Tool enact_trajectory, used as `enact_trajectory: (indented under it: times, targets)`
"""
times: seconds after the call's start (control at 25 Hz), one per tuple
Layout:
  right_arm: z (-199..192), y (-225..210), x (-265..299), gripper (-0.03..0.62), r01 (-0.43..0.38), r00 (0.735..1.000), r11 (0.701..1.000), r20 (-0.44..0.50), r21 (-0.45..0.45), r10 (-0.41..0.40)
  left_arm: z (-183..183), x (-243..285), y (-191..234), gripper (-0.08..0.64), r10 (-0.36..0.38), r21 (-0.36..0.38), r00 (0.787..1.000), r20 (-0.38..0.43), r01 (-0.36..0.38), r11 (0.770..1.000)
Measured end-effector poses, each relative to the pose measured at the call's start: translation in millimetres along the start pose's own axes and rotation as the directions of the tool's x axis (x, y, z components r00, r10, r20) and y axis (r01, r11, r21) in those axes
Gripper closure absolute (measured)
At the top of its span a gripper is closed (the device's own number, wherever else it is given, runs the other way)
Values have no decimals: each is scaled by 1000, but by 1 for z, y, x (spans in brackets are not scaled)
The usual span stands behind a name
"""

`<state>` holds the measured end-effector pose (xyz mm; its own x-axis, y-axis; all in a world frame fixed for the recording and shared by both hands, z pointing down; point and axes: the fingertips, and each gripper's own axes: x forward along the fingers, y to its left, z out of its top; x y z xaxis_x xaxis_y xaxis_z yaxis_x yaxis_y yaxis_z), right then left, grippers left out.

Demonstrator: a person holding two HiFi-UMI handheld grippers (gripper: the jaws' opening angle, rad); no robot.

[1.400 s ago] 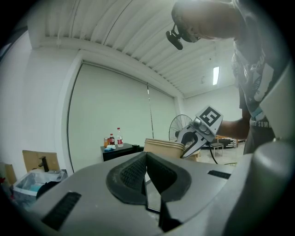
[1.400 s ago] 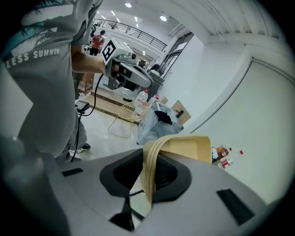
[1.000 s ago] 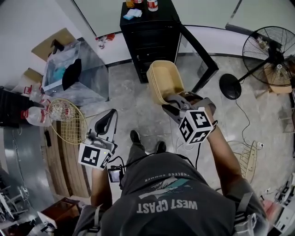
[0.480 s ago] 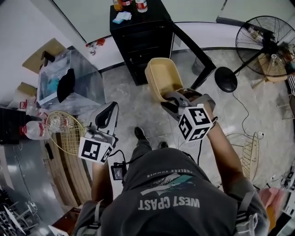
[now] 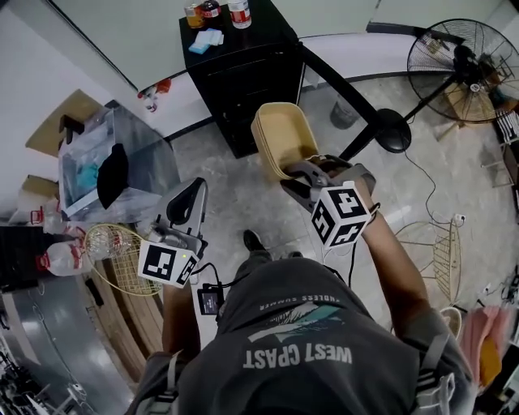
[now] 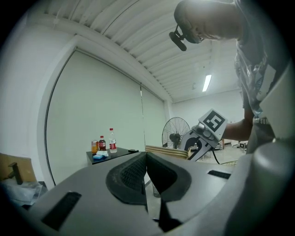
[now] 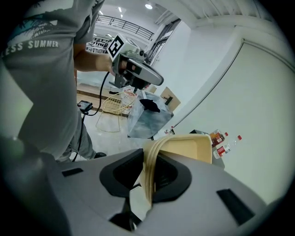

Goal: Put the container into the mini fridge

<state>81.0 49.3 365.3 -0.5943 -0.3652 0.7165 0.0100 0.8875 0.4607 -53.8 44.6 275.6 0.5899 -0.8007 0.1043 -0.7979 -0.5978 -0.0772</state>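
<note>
The right gripper [image 5: 306, 173] fingers pinch only the rim of the container [image 5: 280, 139], so it may slip or, perhaps, hit the mini fridge [image 5: 243, 81]; the left gripper [image 5: 185, 204] fingers are closed, empty.

container [image 5: 280, 138] pale tan, plain | fridge [image 5: 243, 77] black | right gripper [image 5: 298, 173] grey, black pads, cube white with black squares | left gripper [image 5: 191, 190] same | fan [image 5: 454, 57] black | cloth [image 5: 207, 40] light blue, fridge top | bottle [image 5: 238, 12] red label | floor [image 5: 231, 194] grey, marbled | shirt [image 5: 292, 324] grey, white lettering
</note>
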Motion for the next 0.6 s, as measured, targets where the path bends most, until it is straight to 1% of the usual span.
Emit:
enact_trajectory:
  times: [0.36,0.6]
  targets:
    - [21,-29,39,518,37,998,998,-56,43,-34,-9,8,57,543,-69,-19,997,19,69,997]
    - [32,-46,59,518,68,993,996,-103,63,-61,-13,10,90,543,-106,-28,993,50,108,994]
